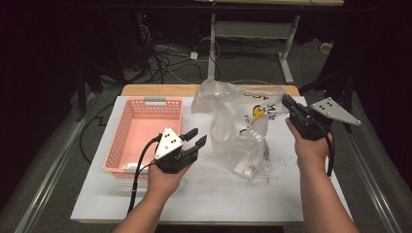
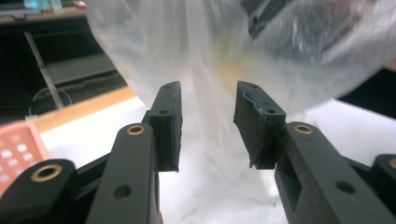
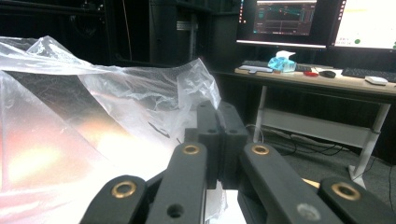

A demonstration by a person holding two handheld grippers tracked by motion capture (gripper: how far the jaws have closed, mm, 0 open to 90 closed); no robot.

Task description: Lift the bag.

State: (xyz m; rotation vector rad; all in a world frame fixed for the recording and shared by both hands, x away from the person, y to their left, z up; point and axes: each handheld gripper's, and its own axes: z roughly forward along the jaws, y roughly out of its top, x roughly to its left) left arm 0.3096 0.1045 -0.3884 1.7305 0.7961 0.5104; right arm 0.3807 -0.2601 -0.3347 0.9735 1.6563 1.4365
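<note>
We have the clear plastic bag (image 1: 240, 128) standing mid-table, just right of the pink basket (image 1: 145, 133). Our right gripper (image 1: 290, 108) is pinched tight on the bag's edge, holding it up. Our left gripper (image 1: 195, 138) is spread wide beside the bag, gripping nothing. Next, we judge, it must close on the near wall.

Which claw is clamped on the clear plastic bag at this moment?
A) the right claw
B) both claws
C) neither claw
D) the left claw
A: in the right gripper view the right claw has its jaws pressed together on an edge of the clear plastic bag, while in the left gripper view the left claw stands with its jaws apart, the bag in front of them and not pinched.
</note>
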